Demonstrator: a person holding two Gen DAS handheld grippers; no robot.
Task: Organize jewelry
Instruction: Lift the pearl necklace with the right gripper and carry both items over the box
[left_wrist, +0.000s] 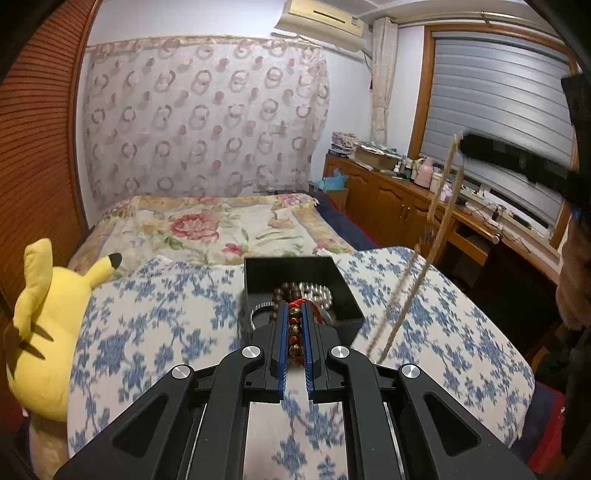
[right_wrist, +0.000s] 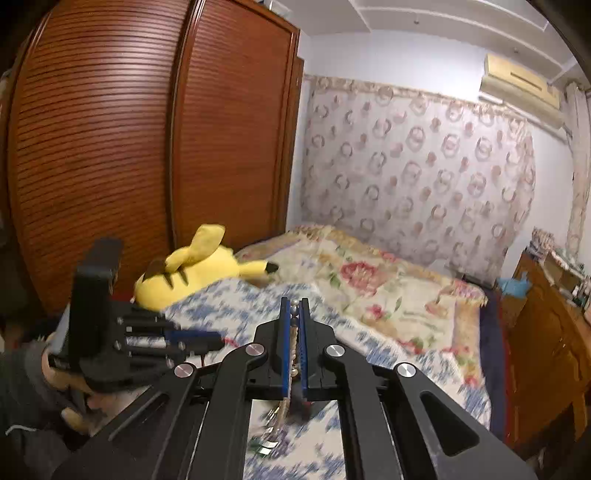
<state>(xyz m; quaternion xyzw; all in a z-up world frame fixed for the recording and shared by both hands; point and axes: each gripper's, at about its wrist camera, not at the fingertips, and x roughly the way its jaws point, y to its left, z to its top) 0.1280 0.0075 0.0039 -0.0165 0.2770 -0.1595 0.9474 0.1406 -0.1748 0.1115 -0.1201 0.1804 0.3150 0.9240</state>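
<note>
In the left wrist view my left gripper (left_wrist: 294, 308) is shut on a red and gold bead bracelet (left_wrist: 294, 328), held over the near edge of a black jewelry box (left_wrist: 295, 266). The box holds brown beads, a white pearl strand (left_wrist: 318, 291) and a silver chain. My right gripper (left_wrist: 467, 142) is high at the right, with a long pale pearl necklace (left_wrist: 417, 258) hanging from it. In the right wrist view my right gripper (right_wrist: 294, 304) is shut on that pearl necklace (right_wrist: 293, 347), which dangles below. The left gripper (right_wrist: 207, 338) shows at the left.
The box sits on a blue floral quilt (left_wrist: 155, 317) on a bed. A yellow plush toy (left_wrist: 48, 325) lies at the left by a wooden wardrobe (right_wrist: 110, 147). A wooden cabinet (left_wrist: 388, 199) with clutter runs along the right, under a window.
</note>
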